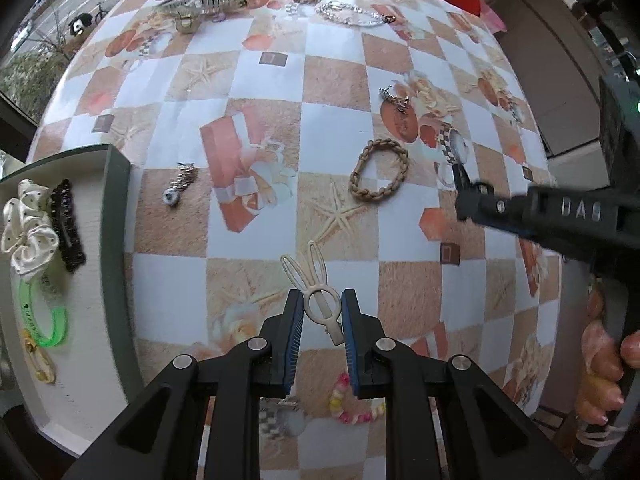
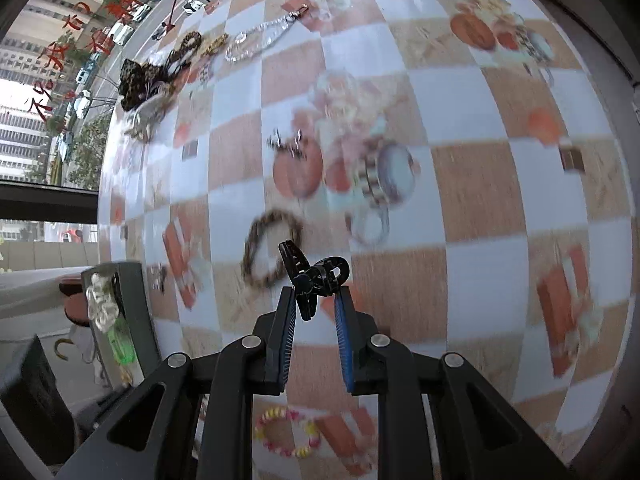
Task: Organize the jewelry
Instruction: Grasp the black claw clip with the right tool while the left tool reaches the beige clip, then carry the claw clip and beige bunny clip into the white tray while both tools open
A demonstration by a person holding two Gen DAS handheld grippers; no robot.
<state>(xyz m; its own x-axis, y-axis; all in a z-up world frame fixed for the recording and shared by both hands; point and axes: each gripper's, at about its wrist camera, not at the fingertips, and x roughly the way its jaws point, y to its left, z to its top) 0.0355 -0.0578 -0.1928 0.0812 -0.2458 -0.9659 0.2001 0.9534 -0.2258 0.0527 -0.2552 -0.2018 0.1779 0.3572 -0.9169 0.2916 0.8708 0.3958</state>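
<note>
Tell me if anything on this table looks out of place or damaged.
Nothing looks damaged. Loose pieces lie scattered on the table, like the braided bracelet, while only a few sit in the tray.

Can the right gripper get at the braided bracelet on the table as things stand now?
Probably not yet: the right gripper already holds a black claw clip, so its fingers are occupied, though the braided bracelet lies uncovered just ahead.

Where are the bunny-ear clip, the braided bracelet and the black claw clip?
bunny-ear clip (image 1: 318,309): left wrist view, on its ring, between the left gripper's pads.
braided bracelet (image 1: 379,193): left wrist view, on its lower braid.
black claw clip (image 2: 316,276): right wrist view, on its hinge.
</note>
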